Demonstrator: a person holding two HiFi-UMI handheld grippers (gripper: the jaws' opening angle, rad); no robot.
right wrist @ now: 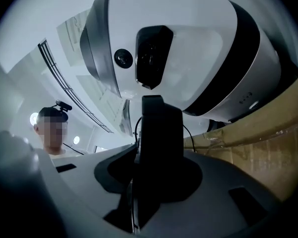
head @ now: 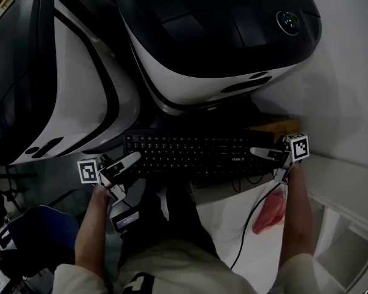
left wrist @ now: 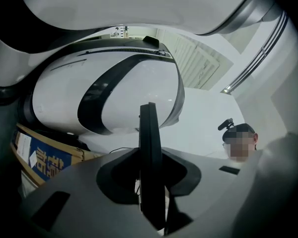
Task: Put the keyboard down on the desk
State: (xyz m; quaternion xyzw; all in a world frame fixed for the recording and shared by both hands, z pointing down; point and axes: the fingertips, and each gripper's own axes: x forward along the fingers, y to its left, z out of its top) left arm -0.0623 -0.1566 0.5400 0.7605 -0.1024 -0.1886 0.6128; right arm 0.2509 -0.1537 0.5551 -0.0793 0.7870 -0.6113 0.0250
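Keyboard (head: pixel 193 155): black plastic slab, flat and long, with rows of raised keys. It is close over the white tabletop (head: pixel 224 206) — whether it touches, I cannot tell.
Long axis: side to side, one end at each hand, neither nearer.
Left hand-held gripper (head: pixel 127 163): jaws narrowed, clamping the left end.
Right hand-held gripper (head: pixel 262 154): clamping the right end likewise.
Coming move: probably straight down — both ends kept level.

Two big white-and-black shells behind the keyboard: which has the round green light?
The right shell, at the head view's top: the light glows near its right end. The left shell shows none.
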